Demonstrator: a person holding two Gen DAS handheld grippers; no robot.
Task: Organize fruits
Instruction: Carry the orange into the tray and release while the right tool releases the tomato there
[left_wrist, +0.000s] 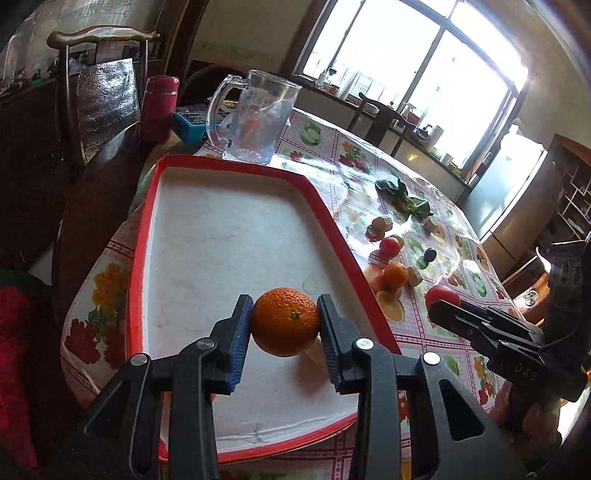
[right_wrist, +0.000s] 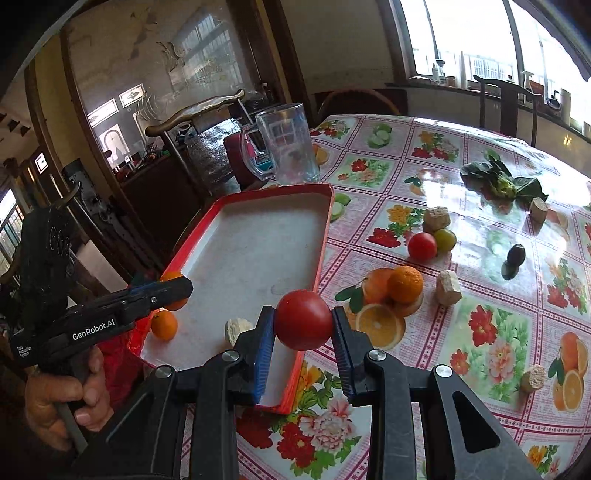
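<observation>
Orange (left_wrist: 285, 321) clamped between left gripper (left_wrist: 284, 325) pads, over tray (left_wrist: 229, 236). Right gripper (right_wrist: 303, 325) pinches tomato (right_wrist: 303, 319) above tray's right rim.

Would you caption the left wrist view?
Left gripper holds an orange over the red-rimmed tray.

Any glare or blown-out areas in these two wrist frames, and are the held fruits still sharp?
Left wrist view: the window is blown out white, with glare streaking the tablecloth; the orange in the left gripper stays sharp. Right wrist view: glare washes the cloth near the leafy greens; the tomato in the right gripper is crisp; fisheye bends the edges.
</observation>
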